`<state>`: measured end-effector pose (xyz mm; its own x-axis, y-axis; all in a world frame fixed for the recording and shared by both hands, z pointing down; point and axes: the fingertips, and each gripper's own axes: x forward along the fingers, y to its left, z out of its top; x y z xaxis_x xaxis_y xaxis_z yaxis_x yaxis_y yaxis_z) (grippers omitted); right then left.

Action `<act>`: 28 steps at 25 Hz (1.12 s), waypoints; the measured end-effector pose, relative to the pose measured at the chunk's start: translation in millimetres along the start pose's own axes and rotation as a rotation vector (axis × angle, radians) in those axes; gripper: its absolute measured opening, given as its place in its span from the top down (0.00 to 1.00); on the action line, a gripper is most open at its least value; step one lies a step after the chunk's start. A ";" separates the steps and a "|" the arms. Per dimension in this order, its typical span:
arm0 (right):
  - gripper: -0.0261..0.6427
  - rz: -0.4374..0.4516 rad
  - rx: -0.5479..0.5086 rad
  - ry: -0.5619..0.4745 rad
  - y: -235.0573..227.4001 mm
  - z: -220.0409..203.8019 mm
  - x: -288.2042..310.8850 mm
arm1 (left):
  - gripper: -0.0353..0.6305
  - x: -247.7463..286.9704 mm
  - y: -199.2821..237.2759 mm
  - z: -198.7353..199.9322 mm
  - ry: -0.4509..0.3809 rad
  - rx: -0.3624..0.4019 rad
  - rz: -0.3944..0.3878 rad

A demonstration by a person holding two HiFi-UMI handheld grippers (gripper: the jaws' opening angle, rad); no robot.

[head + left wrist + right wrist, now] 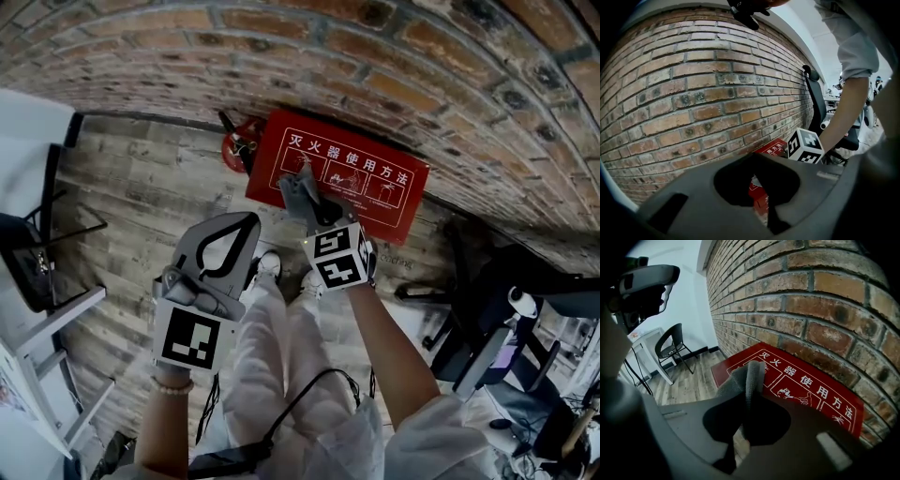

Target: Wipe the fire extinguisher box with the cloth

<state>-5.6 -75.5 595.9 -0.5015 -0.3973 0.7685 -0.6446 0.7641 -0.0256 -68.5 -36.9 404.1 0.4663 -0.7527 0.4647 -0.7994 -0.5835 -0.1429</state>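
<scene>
Gripping the cloth (298, 190), right gripper (313, 212) fingers hang over the box's (380, 192) left end; left gripper (236, 230) clenched, empty.

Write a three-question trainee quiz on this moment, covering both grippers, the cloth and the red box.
1. True or false: the left gripper holds the cloth.
2. Where is the red box? A) on the floor, against the brick wall; B) on a white table; C) on a black chair.
3. Fill in: the right gripper has its jaws shut on the ____.

Key: 1 false, since the left gripper is shut and empty; 2 A; 3 cloth.
</scene>
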 end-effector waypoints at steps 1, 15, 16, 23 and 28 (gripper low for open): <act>0.93 -0.005 0.005 0.000 -2.9 -2.3 -2.0 | 0.95 1.7 -2.1 1.3 -0.001 0.002 -0.005; 0.93 -0.065 0.040 0.010 -40.3 -38.0 -33.7 | 0.95 21.1 -31.4 17.8 -0.011 0.038 -0.066; 0.93 -0.071 0.045 0.011 -43.2 -40.7 -36.0 | 0.95 22.1 -33.6 18.7 -0.012 0.040 -0.070; 0.93 -0.116 0.083 0.024 -65.9 -64.1 -55.2 | 0.95 29.3 -47.6 24.4 -0.016 0.049 -0.093; 0.93 -0.147 0.103 0.034 -79.9 -78.3 -67.8 | 0.95 33.7 -55.2 28.5 -0.018 0.059 -0.108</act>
<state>125.1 -69.8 595.8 -0.3786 -0.4821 0.7901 -0.7661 0.6423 0.0248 2.1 -38.8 402.8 0.5559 -0.6892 0.4648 -0.7203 -0.6784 -0.1444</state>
